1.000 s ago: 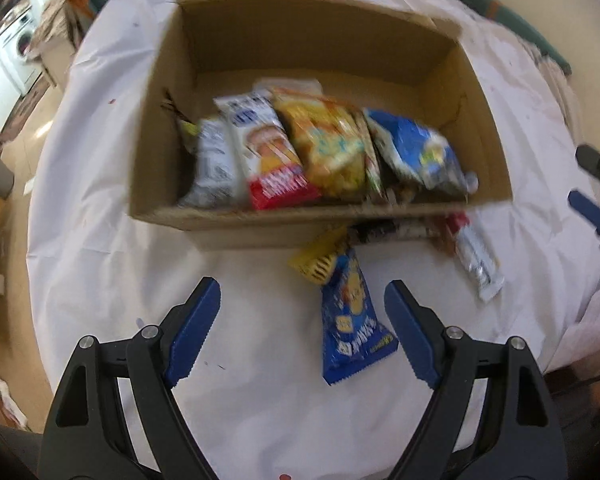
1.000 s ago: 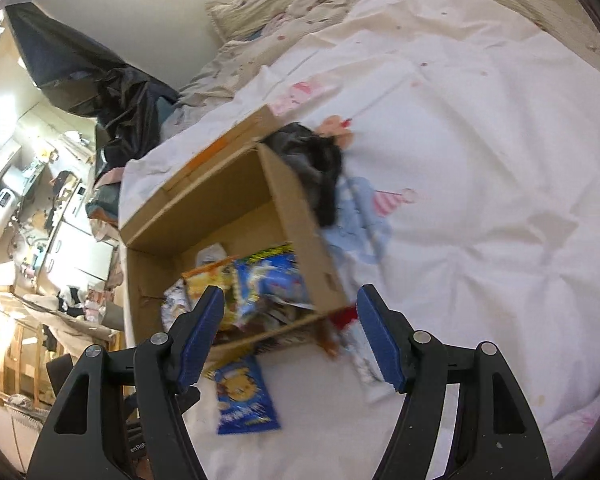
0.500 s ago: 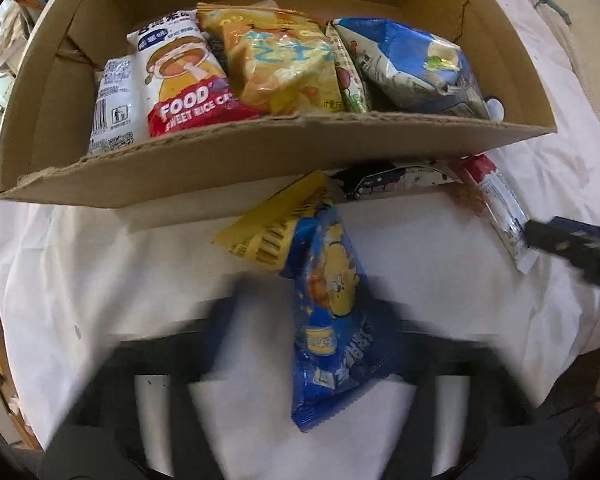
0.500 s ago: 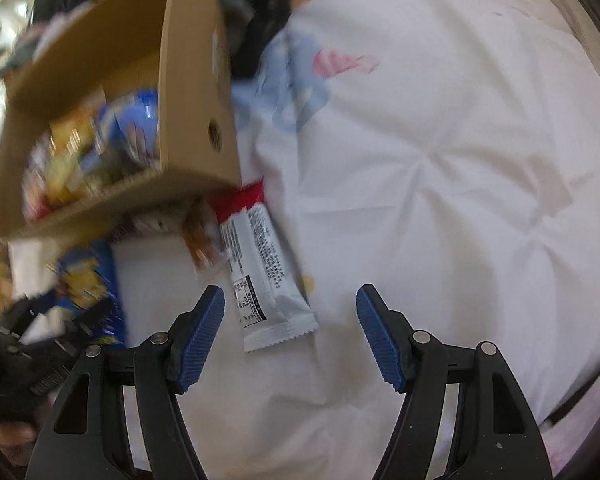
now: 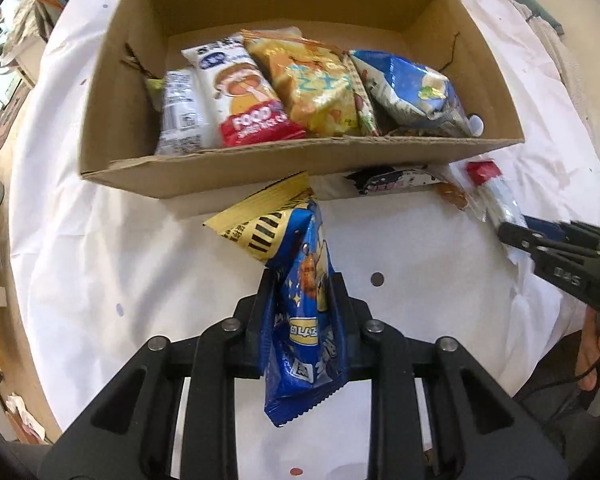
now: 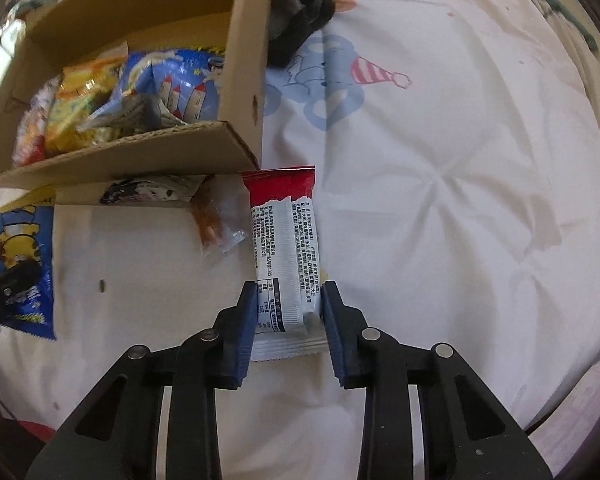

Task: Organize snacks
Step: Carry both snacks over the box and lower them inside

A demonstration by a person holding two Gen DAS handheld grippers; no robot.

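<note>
A white bed sheet point(image 6: 440, 200) is covering the bed, creasing into soft folds and carrying a few small dark spots. A cartoon print is showing on it — pale blue shapes point(image 6: 324, 92) beside a red-and-white striped party hat point(image 6: 374, 73). A dark furry thing point(image 6: 300, 12) is lying on the sheet near the top of the right wrist view. At the left edge of the left wrist view, cluttered furniture point(image 5: 4, 52) is blurring out — too indistinct to tell apart.

The left gripper point(image 5: 302, 300) points steeply down, its jaws closing and pinching a blue snack bag point(image 5: 306, 336). The right gripper point(image 6: 288, 308) also points down, its jaws closing on a white wrapped bar point(image 6: 286, 264).
</note>
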